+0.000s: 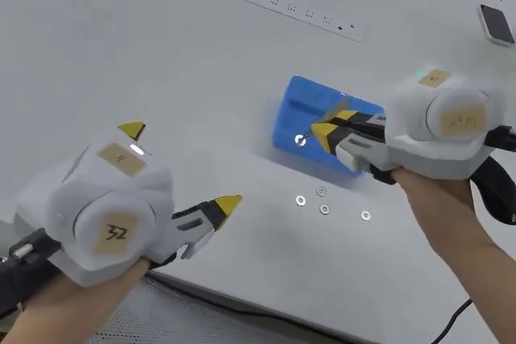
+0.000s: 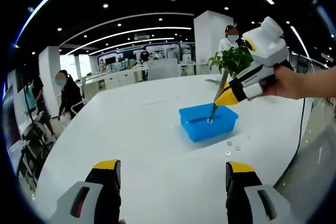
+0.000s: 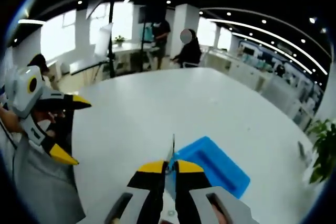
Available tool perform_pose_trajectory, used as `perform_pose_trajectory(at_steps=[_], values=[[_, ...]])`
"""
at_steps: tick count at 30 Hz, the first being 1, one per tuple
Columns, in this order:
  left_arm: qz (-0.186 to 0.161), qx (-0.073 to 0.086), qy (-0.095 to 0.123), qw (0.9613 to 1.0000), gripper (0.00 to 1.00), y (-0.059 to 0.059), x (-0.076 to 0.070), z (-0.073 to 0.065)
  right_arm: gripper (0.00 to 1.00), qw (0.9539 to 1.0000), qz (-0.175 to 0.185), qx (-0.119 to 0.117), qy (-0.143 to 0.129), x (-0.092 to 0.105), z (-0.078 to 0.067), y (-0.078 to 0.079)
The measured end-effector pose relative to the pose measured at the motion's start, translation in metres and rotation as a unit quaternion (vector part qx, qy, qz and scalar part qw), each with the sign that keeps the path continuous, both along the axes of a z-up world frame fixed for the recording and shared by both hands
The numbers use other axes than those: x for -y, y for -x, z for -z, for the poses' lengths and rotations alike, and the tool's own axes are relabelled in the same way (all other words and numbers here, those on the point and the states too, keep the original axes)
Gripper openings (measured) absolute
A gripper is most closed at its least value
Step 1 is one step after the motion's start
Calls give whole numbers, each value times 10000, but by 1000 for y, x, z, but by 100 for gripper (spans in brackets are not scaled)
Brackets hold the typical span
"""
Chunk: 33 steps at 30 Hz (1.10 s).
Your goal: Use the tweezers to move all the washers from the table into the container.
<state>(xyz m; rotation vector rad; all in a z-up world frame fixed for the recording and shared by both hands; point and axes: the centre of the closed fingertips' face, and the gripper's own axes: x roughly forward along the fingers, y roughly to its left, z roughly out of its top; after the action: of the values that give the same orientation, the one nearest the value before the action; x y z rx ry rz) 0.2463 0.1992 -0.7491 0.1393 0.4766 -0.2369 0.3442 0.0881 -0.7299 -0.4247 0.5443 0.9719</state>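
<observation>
The broad white surface [image 1: 201, 62] is smooth and matte, so small flat parts lie flush against it. On it sits the blue container [image 1: 310, 102], a shallow rectangular plastic tray with rigid walls. The left claw [image 2: 173, 167] stands wide open and empty, well apart from the work. The right claw [image 1: 329, 133] is pinched nearly closed on the tweezers [image 2: 213, 111], a thin, stiff metal tool. Its tips point down over the container's near edge, where one washer [image 1: 300, 140] seems to be caught. Four more washers [image 1: 323, 209] lie loose on the surface just in front of the container. They are tiny flat metal rings, probably light, hard and slippery, and likely to skate or flip if nudged. The best hold is probably across the ring's band, one tip through the hole, with gentle, steady pressure.
</observation>
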Motion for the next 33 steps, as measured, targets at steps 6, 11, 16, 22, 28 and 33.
perform_pose_trajectory(at_steps=[6,11,16,22,28,33], values=[[-5,-25,-33,10000,84,0,-1,1,3,9996,226,-148,-116,-5,12,-24],[-16,-88,-94,9999,83,1,-2,4,3,9991,347,-213,-85,-5,25,-41],[2,-116,-130,9998,83,1,-1,5,3,9987,384,-318,-100,-9,34,-51],[4,-166,-215,9996,82,1,-2,8,3,9987,339,-341,136,-12,56,-64],[16,-194,-246,9995,81,1,-2,9,3,9980,338,-511,129,-16,72,-66],[27,-237,-331,9992,80,1,-2,11,3,9972,371,-607,227,-14,83,-70]])
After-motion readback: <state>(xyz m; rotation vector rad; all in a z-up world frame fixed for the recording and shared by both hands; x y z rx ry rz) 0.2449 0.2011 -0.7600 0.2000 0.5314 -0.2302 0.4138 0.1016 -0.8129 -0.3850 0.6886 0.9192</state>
